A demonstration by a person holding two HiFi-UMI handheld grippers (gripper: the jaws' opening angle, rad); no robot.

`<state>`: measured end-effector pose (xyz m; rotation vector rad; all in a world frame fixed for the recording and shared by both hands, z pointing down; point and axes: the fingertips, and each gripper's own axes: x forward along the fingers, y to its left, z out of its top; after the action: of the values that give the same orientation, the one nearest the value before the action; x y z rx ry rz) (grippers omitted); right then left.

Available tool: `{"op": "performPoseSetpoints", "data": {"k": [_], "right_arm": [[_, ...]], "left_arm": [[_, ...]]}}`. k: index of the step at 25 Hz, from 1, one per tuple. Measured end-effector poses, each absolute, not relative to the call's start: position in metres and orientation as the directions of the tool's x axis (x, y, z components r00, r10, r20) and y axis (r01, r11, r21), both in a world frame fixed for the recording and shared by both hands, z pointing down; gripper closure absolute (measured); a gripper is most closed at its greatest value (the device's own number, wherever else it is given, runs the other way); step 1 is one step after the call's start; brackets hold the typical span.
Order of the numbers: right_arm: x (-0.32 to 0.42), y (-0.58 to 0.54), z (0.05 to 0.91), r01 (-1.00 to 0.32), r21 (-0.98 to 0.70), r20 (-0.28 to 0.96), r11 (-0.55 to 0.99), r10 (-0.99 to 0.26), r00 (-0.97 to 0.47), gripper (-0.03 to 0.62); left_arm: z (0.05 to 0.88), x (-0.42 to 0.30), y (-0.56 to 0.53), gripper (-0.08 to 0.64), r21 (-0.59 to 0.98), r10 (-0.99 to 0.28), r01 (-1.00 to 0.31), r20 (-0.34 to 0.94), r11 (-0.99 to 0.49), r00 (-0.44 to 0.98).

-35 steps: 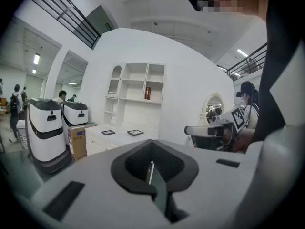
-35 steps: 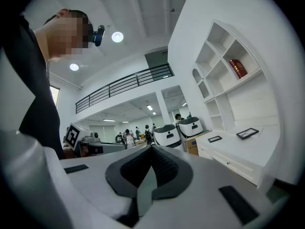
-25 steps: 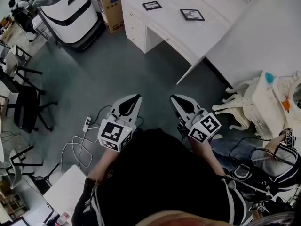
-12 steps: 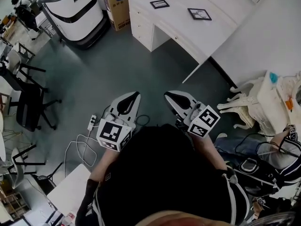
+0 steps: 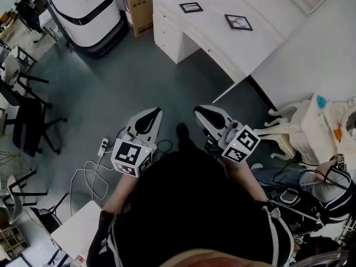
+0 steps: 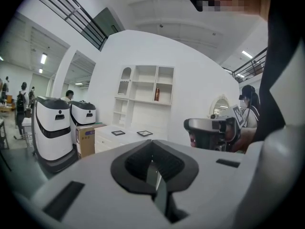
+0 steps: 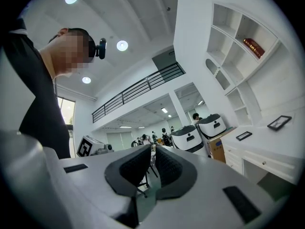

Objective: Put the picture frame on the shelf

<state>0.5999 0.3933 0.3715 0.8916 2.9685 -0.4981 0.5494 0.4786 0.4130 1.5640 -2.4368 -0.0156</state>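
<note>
Two black picture frames lie flat on the white desk [image 5: 222,35], a small one [image 5: 191,7] and a larger one [image 5: 238,22]. They also show small in the left gripper view [image 6: 145,133] and the right gripper view [image 7: 279,122]. The white wall shelf [image 6: 145,97] stands behind the desk. My left gripper [image 5: 149,115] is shut and empty, held at waist height far from the desk. My right gripper [image 5: 203,114] is beside it. Its jaws are opening, a thin gap shows between the pads [image 7: 151,163], and nothing is in it.
Two white robots [image 5: 83,15] and a cardboard box [image 5: 147,4] stand left of the desk. Black chairs [image 5: 28,121] line the left side. A power strip with cable [image 5: 103,146] lies on the floor. A white ornate chair [image 5: 289,127] and a seated person [image 5: 328,188] are at the right.
The desk and frames have slid right and a little lower in the head view. Both grippers stay side by side, and a shoe now shows between them.
</note>
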Motion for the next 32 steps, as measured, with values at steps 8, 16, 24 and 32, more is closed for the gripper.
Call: {"op": "performPoseSetpoints", "data": {"k": [8,16,24,32], "right_arm": [[0.539,0.318,0.379,0.515,-0.324,-0.083,0.794,0.518,-0.851,0.568],[0.483,0.254,0.387,0.544,-0.355,-0.093,0.76,0.55,-0.83,0.568],[0.44,0.209,0.394,0.563,-0.372,-0.08,0.738,0.579,-0.812,0.56],[0.388,0.186,0.409,0.535,-0.424,-0.054,0.731,0.569,-0.821,0.528]], "left_arm": [[0.404,0.489,0.414,0.552,0.118,-0.893,-0.898,0.217,0.424,-0.393],[0.408,0.43,0.354,0.552,0.129,-0.872,-0.876,0.237,0.465,-0.428],[0.414,0.386,0.311,0.552,0.141,-0.856,-0.858,0.254,0.494,-0.451],[0.422,0.328,0.279,0.552,0.147,-0.863,-0.867,0.269,0.476,-0.429]]}}
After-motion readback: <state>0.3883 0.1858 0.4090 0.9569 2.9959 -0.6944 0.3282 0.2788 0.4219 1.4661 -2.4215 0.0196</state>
